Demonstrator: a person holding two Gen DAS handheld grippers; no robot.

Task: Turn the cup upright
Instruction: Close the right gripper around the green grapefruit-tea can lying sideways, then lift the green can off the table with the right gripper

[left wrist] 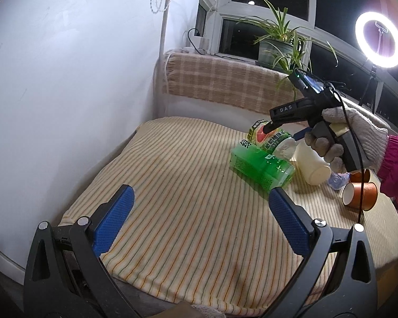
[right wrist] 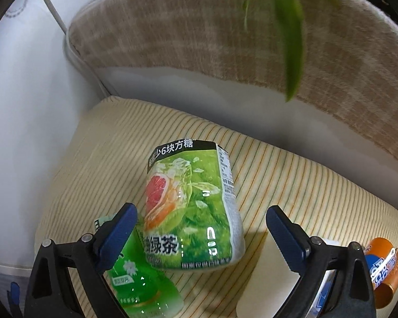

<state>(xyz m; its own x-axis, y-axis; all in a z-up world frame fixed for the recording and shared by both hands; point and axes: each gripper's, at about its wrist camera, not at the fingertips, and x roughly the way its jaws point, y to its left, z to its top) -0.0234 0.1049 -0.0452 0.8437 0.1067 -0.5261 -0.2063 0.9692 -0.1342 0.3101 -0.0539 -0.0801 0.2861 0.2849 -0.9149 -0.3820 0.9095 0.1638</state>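
Several cut-bottle cups lie on a striped cloth. A green-labelled grapefruit tea cup (right wrist: 193, 206) lies on its side, also in the left wrist view (left wrist: 272, 139). A clear green cup (left wrist: 262, 168) lies beside it, low in the right wrist view (right wrist: 143, 281). A cream cup (left wrist: 311, 163) lies to the right. My right gripper (right wrist: 201, 222) is open, hovering just above the tea cup; it shows in the left wrist view (left wrist: 281, 129). My left gripper (left wrist: 201, 206) is open and empty over the cloth.
Two orange cups (left wrist: 360, 193) lie at the cloth's right edge, near a clear plastic piece (left wrist: 338, 180). A white wall (left wrist: 66, 92) stands left. A plaid-covered ledge (left wrist: 225, 84) with a potted plant (left wrist: 278, 45) and a ring light (left wrist: 379, 39) are behind.
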